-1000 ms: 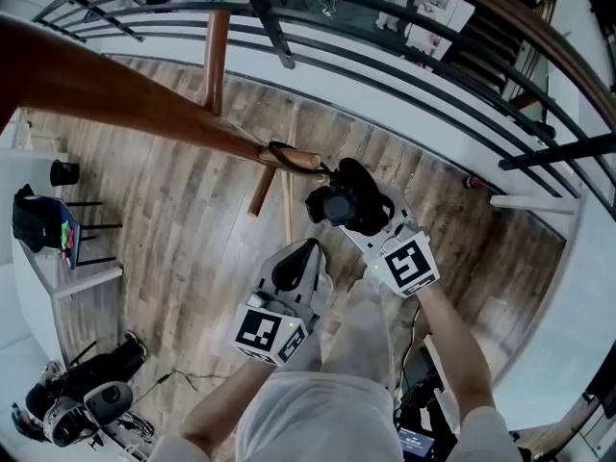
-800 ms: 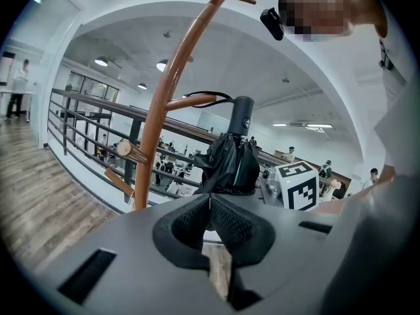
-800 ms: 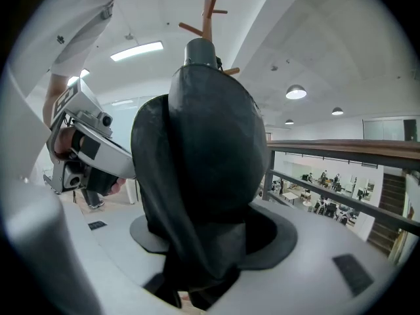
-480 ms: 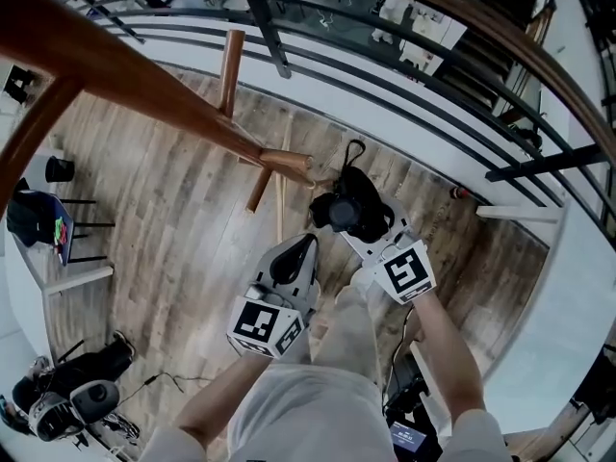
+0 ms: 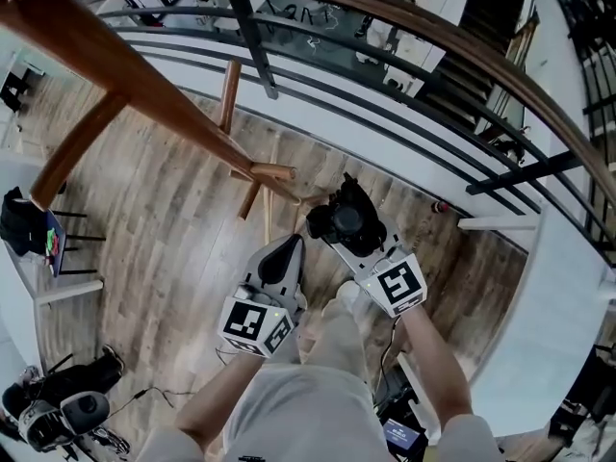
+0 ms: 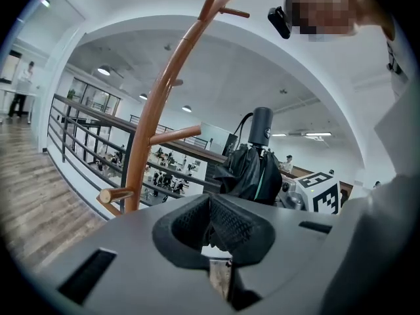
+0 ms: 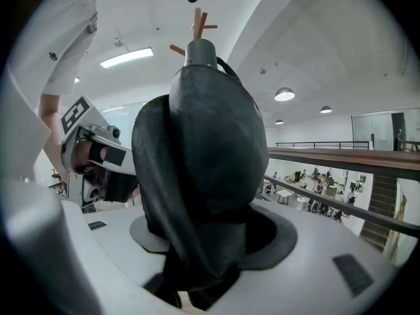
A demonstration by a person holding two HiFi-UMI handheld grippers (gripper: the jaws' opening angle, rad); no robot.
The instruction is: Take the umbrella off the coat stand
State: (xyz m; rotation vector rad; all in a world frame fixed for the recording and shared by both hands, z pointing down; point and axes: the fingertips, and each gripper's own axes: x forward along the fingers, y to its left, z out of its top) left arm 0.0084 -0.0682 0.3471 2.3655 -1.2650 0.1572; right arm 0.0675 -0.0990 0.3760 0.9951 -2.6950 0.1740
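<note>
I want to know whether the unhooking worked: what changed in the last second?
The umbrella has come off the coat stand: its loop, hooked over the peg a second ago, slipped free, and the umbrella now sits clear of that peg, to its right in the head view. Unchanged: the right gripper stays shut on the umbrella, and the left gripper stays shut and empty beside it.

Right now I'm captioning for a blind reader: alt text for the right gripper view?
A folded black umbrella fills the frame, clamped in the right hand-held gripper; the left hand-held gripper sits at left, a railing at right.
</note>
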